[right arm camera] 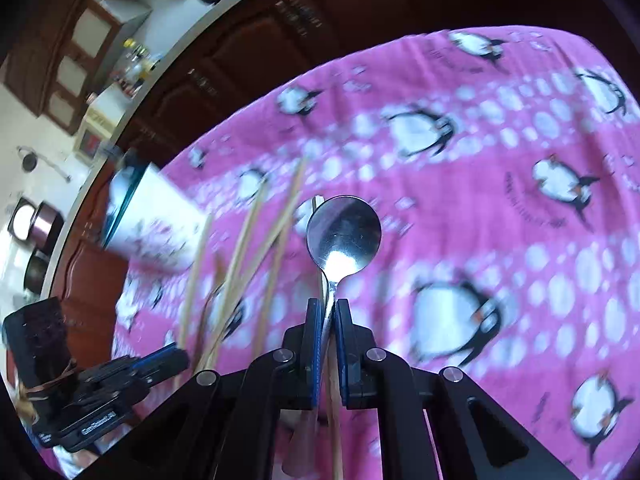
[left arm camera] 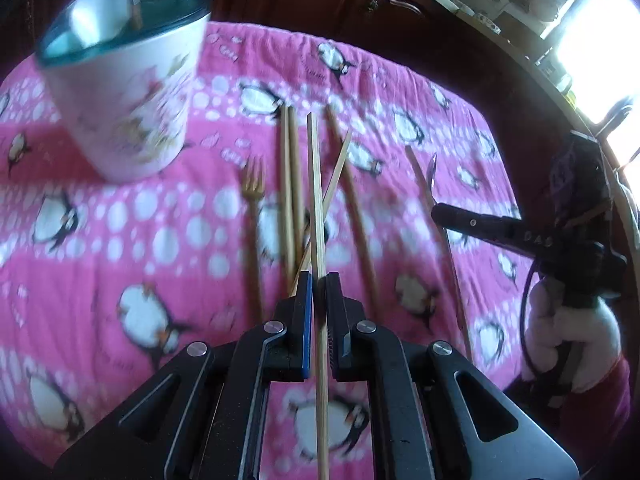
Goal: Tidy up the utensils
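My left gripper [left arm camera: 319, 280] is shut on a thin bamboo chopstick [left arm camera: 316, 200] that runs forward between its pads, above the pink penguin cloth [left arm camera: 120, 240]. Several more chopsticks [left arm camera: 290, 184] and a gold fork [left arm camera: 254, 200] lie on the cloth ahead. A white cup with a teal rim [left arm camera: 120, 92] stands at the upper left. My right gripper [right arm camera: 329, 304] is shut on the handle of a metal spoon [right arm camera: 344, 232], bowl pointing forward. In the left wrist view the right gripper [left arm camera: 436, 212] hangs at the right over one loose chopstick [left arm camera: 448, 248].
The left gripper [right arm camera: 182, 356] shows at the lower left of the right wrist view, with the cup [right arm camera: 152, 224] beyond it. Dark wooden cabinets [right arm camera: 260, 60] run behind the table's far edge. A person's light sleeve [left arm camera: 568, 332] is at the right.
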{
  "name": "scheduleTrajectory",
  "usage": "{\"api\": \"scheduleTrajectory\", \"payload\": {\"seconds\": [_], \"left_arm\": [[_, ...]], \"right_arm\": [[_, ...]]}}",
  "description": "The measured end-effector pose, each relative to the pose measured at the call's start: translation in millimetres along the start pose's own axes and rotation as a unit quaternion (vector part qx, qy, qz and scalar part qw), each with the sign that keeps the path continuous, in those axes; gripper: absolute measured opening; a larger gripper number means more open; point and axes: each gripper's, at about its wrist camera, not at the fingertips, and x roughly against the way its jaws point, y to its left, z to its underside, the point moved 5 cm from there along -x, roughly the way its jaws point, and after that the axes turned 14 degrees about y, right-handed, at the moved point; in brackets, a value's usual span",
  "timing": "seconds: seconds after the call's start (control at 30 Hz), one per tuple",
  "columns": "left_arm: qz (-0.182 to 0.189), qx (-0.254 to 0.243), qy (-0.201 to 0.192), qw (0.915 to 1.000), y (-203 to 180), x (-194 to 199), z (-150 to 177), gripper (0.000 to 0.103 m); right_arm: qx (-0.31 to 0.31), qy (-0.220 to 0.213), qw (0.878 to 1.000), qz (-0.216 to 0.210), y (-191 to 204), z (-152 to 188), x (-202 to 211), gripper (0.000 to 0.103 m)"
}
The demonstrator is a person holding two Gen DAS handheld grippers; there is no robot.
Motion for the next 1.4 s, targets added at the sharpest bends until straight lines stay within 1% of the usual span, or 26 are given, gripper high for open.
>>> {"api": "scheduleTrajectory", "payload": {"seconds": [0.13, 0.2, 0.27, 0.33, 0.4, 0.43, 0.5, 0.53, 0.6, 0.63, 0.7, 0.73, 0.77, 0.83, 0.9, 0.97, 1.03, 1.07, 1.13, 1.2, 1.27, 1.4], "left_arm": [[-0.015, 0.015, 0.007, 0.9997, 21, 9, 25, 0.005], [-0.032, 0.024, 0.006, 0.9992, 33, 13, 34, 0.005], [-0.044, 0.035, 0.004, 0.9984, 46, 17, 42, 0.005], [-0.049, 0.048, 0.003, 0.9977, 57, 20, 47, 0.005], [-0.055, 0.058, 0.0, 0.9968, 67, 22, 52, 0.005], [-0.057, 0.062, -0.001, 0.9964, 71, 22, 54, 0.005], [-0.059, 0.068, 0.001, 0.996, 77, 20, 55, 0.005], [-0.058, 0.07, 0.001, 0.9959, 79, 20, 56, 0.005], [-0.051, 0.07, 0.002, 0.9963, 82, 18, 55, 0.005], [-0.047, 0.071, 0.003, 0.9964, 83, 18, 54, 0.007], [-0.037, 0.072, 0.005, 0.9967, 84, 18, 50, 0.016], [-0.033, 0.072, 0.004, 0.9968, 85, 20, 47, 0.025], [-0.033, 0.073, 0.001, 0.9968, 87, 21, 43, 0.031], [-0.041, 0.07, -0.001, 0.9967, 89, 24, 33, 0.033], [-0.051, 0.06, -0.001, 0.9969, 90, 25, 20, 0.038], [-0.062, 0.055, -0.001, 0.9966, 92, 24, 9, 0.039], [-0.068, 0.055, 0.003, 0.9962, 95, 21, -1, 0.039], [-0.068, 0.055, 0.005, 0.9961, 96, 19, -6, 0.039], [-0.077, 0.056, 0.012, 0.9954, 98, 12, -16, 0.04], [-0.085, 0.052, 0.017, 0.9949, 99, 7, -23, 0.04], [-0.095, 0.045, 0.02, 0.9943, 98, 3, -29, 0.04], [-0.102, 0.028, 0.026, 0.9941, 96, -2, -36, 0.04]], "right_arm": [[0.031, 0.019, 0.999, -0.006, 24, 14, -12, 0.005], [0.039, 0.028, 0.999, 0.007, 30, 18, -20, 0.005], [0.038, 0.035, 0.999, 0.002, 31, 20, -24, 0.005], [0.034, 0.023, 0.999, 0.009, 31, 18, -21, 0.005], [0.025, 0.002, 1.0, 0.008, 28, 12, -14, 0.006], [0.025, -0.001, 1.0, 0.008, 27, 9, -11, 0.007], [0.032, -0.005, 0.999, 0.021, 27, 4, -9, 0.022], [0.04, -0.006, 0.999, 0.035, 27, 0, -8, 0.023], [0.053, -0.002, 0.997, 0.047, 27, -7, -10, 0.024], [0.06, 0.002, 0.997, 0.049, 26, -12, -12, 0.024], [0.081, 0.012, 0.995, 0.053, 26, -20, -17, 0.024], [0.095, 0.017, 0.994, 0.057, 27, -25, -19, 0.024], [0.111, 0.021, 0.992, 0.059, 29, -30, -22, 0.023], [0.137, 0.026, 0.989, 0.058, 33, -35, -26, 0.023], [0.166, 0.034, 0.984, 0.059, 37, -41, -32, 0.023], [0.187, 0.047, 0.979, 0.06, 40, -44, -38, 0.023], [0.203, 0.062, 0.975, 0.063, 40, -46, -44, 0.019], [0.207, 0.072, 0.973, 0.066, 38, -45, -46, 0.013], [0.21, 0.083, 0.972, 0.067, 36, -44, -49, 0.008], [0.206, 0.088, 0.973, 0.061, 32, -41, -47, 0.004], [0.195, 0.09, 0.975, 0.052, 25, -35, -40, 0.004], [0.165, 0.102, 0.981, 0.016, 16, -8, -29, 0.003]]}}
